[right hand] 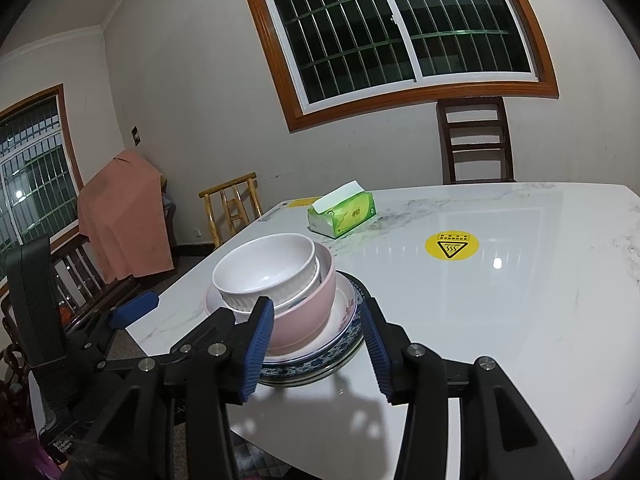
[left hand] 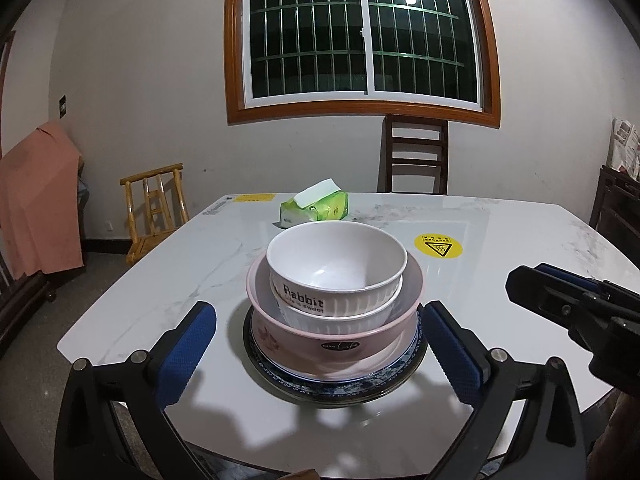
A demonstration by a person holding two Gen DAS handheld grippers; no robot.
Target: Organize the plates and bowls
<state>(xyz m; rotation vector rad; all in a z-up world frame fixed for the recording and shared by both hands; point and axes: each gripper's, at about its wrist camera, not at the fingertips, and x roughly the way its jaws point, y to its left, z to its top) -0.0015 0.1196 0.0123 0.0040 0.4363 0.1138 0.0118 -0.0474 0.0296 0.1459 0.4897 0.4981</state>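
A stack of dishes stands on the white marble table [left hand: 500,240]. White "Rabbit" bowls [left hand: 336,268] nest inside a pink bowl [left hand: 320,340], which sits on blue-patterned plates [left hand: 332,384]. My left gripper [left hand: 320,356] is open, its blue pads either side of the stack, not touching it. My right gripper [right hand: 316,344] is open and empty just in front of the same stack [right hand: 280,280], at the plates' near rim [right hand: 320,364]. The right gripper also shows at the right edge of the left wrist view [left hand: 572,304].
A green tissue pack [left hand: 316,208] lies at the table's far side, also in the right wrist view [right hand: 344,216]. A yellow warning sticker [left hand: 438,246] is on the table. A dark chair [left hand: 414,156] stands behind, a bamboo chair [left hand: 154,208] to the left.
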